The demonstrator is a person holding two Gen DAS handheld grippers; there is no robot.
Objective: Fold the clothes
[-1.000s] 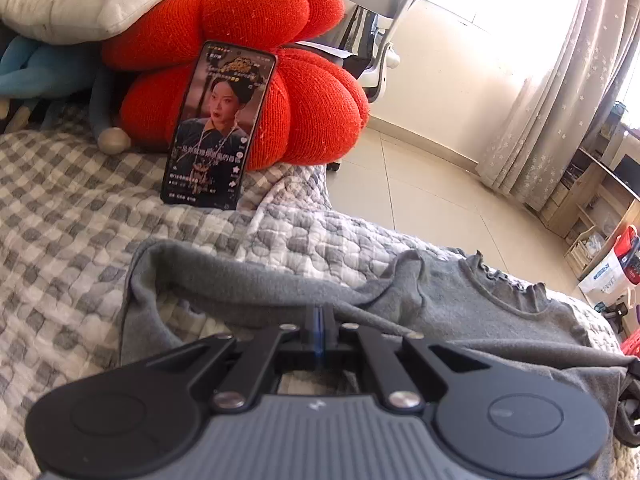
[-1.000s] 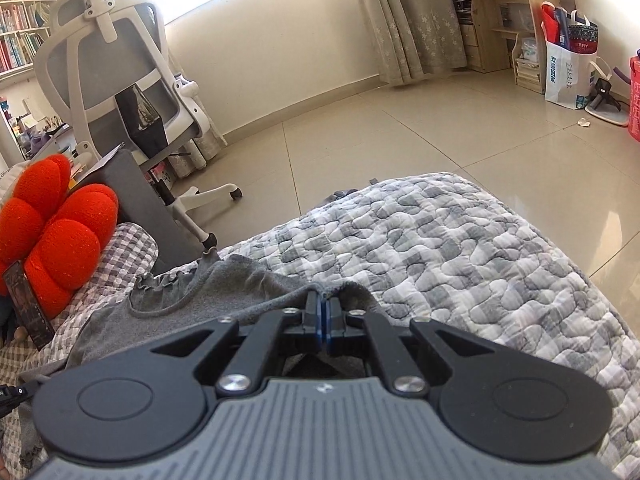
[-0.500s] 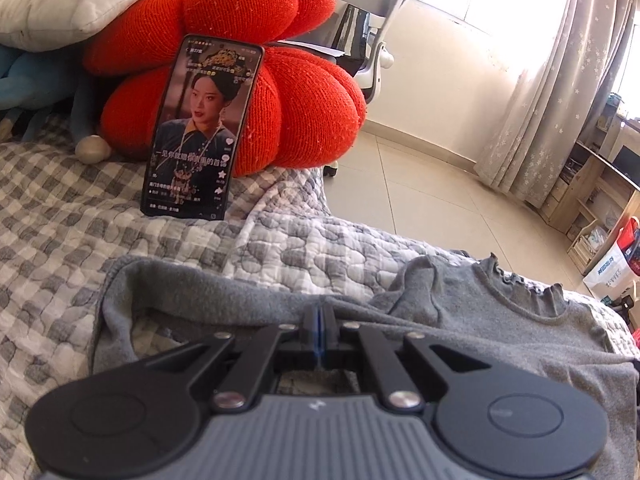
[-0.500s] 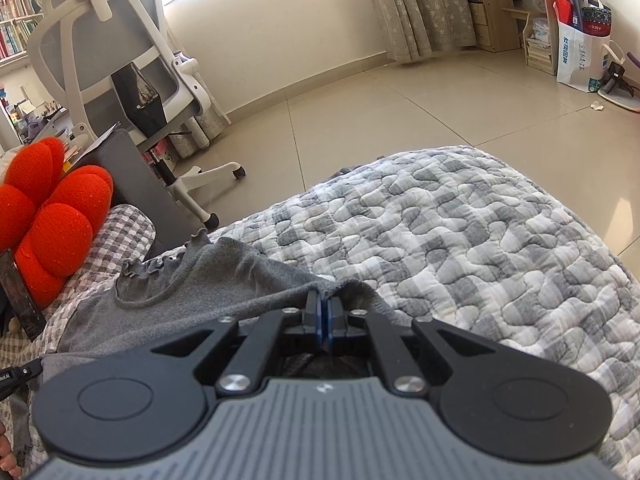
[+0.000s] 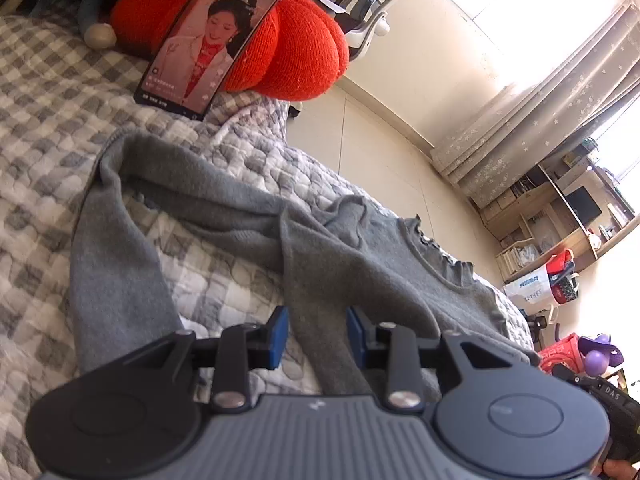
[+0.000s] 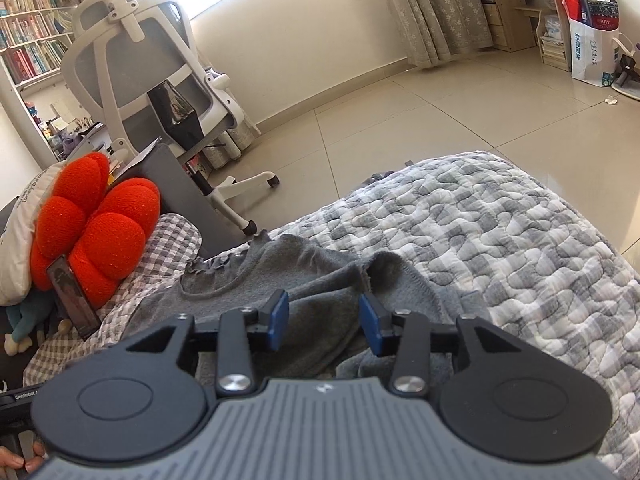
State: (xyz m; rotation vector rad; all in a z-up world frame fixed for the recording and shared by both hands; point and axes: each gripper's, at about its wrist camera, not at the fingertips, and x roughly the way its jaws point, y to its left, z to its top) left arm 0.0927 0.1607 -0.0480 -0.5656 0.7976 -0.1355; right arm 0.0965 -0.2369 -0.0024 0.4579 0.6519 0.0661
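Grey top (image 5: pixel 360 264) lies flat on the quilt (image 6: pixel 500 220), sleeve bent back near the phone (image 5: pixel 208 40). L gripper (image 5: pixel 316 334) & R gripper (image 6: pixel 324 322) both spread wide, holding nothing, fabric between the blue tips.

Strong daylight floods in through the window (image 5: pixel 532 12) behind the curtain (image 5: pixel 540 120), blowing it out to white. The tiled floor (image 6: pixel 420 120) carries a soft sheen. Fisheye bending curves the room toward each corner, which darkens. The near claw housing looks slightly soft.
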